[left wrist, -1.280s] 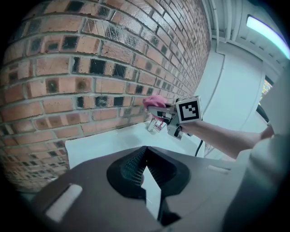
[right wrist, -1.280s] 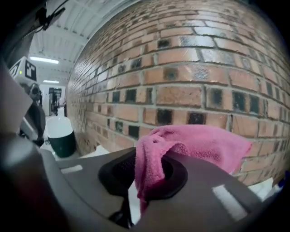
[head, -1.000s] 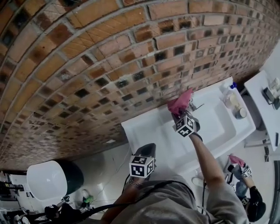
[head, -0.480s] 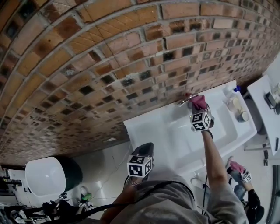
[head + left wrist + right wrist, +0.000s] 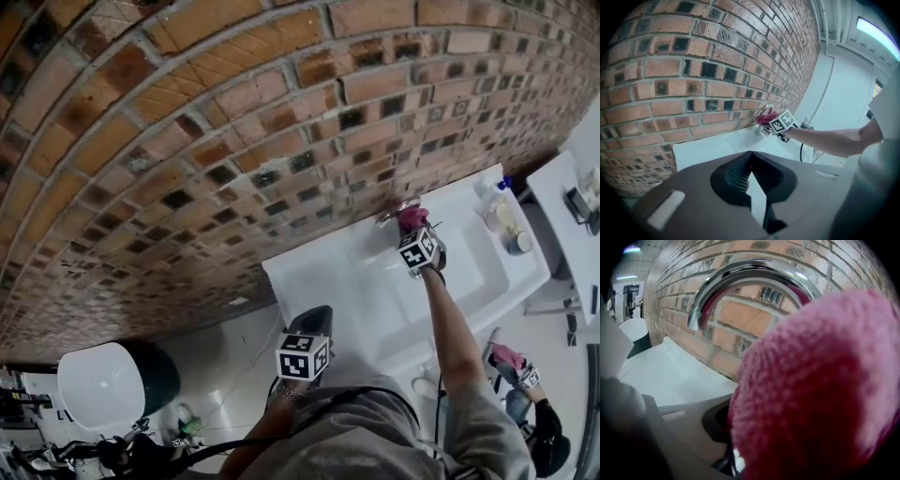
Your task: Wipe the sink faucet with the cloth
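The chrome faucet [image 5: 385, 217] stands at the back of the white sink [image 5: 281, 274], against the brick wall. My right gripper [image 5: 411, 227] is shut on a pink cloth [image 5: 411, 218] and presses it against the faucet's right side. In the right gripper view the cloth [image 5: 820, 390] fills the right half, and the faucet's curved spout [image 5: 740, 275] arcs just above it. The left gripper view shows the cloth [image 5: 766, 117] on the faucet [image 5: 763, 110] from afar. My left gripper [image 5: 314, 323] hangs low, in front of the sink, shut on nothing.
A bottle [image 5: 493, 214] and a small jar [image 5: 516, 244] stand at the sink's right end. A white counter [image 5: 561, 202] lies further right. A white toilet [image 5: 98, 384] sits at the lower left. The brick wall [image 5: 234, 141] runs right behind the faucet.
The right gripper carried the cloth rightward across the faucet, then a little back to the left. The left gripper stayed where it was.
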Demonstrator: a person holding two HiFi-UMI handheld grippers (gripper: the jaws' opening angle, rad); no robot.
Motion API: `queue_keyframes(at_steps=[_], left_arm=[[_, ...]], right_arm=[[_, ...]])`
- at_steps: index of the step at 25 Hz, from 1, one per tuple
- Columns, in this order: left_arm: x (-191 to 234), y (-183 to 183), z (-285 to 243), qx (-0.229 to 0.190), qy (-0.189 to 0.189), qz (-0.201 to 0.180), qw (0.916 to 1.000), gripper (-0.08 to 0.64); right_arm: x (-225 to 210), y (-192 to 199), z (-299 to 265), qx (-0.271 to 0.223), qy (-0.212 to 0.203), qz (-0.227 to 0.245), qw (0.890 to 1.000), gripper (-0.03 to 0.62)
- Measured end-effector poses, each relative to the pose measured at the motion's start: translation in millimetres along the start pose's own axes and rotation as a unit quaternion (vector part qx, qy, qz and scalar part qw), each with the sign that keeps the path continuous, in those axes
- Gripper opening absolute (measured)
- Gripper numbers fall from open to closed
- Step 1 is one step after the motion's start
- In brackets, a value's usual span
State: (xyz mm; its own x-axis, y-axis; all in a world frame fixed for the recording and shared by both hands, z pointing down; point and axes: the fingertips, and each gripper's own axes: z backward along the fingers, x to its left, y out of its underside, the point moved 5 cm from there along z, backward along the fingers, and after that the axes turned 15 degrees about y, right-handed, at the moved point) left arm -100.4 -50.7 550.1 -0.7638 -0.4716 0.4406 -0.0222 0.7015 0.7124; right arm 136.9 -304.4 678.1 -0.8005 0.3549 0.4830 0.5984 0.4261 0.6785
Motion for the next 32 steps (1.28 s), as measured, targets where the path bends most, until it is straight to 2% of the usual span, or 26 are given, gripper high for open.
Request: queue_keyframes(at_steps=[3, 4, 8, 10, 11, 13, 15, 19, 21, 23, 25, 29, 31, 32], left_arm=[[0, -7, -3, -0.002, 0.003, 0.001, 1.0, 0.012], [1, -11, -5, -0.003, 0.004, 0.0, 1.0, 0.012], [-3, -26, -15, -0.008, 0.016, -0.008, 0.9998, 0.012], [-11, -30, -18, -0.012, 0.026, -0.01, 0.9995, 0.012], [-12, -32, -19, -0.012, 0.027, -0.013, 0.9995, 0.012], [-10, -31, -23, -0.005, 0.026, -0.017, 0.9995, 0.012], [-11, -27, -28, 0.002, 0.03, -0.015, 0.9994, 0.012], [-23, -21, -35, 0.009, 0.042, -0.017, 0.9989, 0.012], [-26, -20, -36, 0.013, 0.041, -0.021, 0.9988, 0.012], [-26, -19, -36, 0.014, 0.039, -0.02, 0.9989, 0.012], [-22, -19, -34, 0.013, 0.034, -0.017, 0.9992, 0.012], [-13, -20, -31, 0.009, 0.021, -0.009, 0.9997, 0.012], [-11, -18, -28, 0.007, 0.017, -0.005, 0.9998, 0.012], [-10, -18, -26, 0.005, 0.016, -0.003, 0.9999, 0.012]], right_arm=[[-24, 5, 20, 0.022, 0.035, -0.123, 0.992, 0.037], [-28, 5, 22, 0.023, 0.045, -0.144, 0.988, 0.038], [-38, 2, 40, 0.04, 0.091, -0.158, 0.982, 0.04], [-51, 20, 56, 0.062, 0.115, -0.185, 0.974, 0.038], [-55, 30, 55, 0.071, 0.113, -0.192, 0.972, 0.038], [-54, 36, 37, 0.073, 0.079, -0.198, 0.974, 0.04], [-43, 34, 13, 0.077, 0.045, -0.183, 0.979, 0.04], [-30, 39, -8, 0.107, 0.07, -0.125, 0.984, 0.037], [-26, 39, -6, 0.112, 0.067, -0.082, 0.988, 0.037], [-33, 42, -3, 0.12, 0.061, -0.029, 0.99, 0.038], [-56, 43, 1, 0.115, 0.079, -0.01, 0.99, 0.04], [-95, 40, 14, 0.102, 0.12, -0.08, 0.984, 0.046], [-115, 62, 20, 0.118, 0.173, -0.112, 0.971, 0.041], [-120, 78, 19, 0.125, 0.175, -0.15, 0.965, 0.042]])
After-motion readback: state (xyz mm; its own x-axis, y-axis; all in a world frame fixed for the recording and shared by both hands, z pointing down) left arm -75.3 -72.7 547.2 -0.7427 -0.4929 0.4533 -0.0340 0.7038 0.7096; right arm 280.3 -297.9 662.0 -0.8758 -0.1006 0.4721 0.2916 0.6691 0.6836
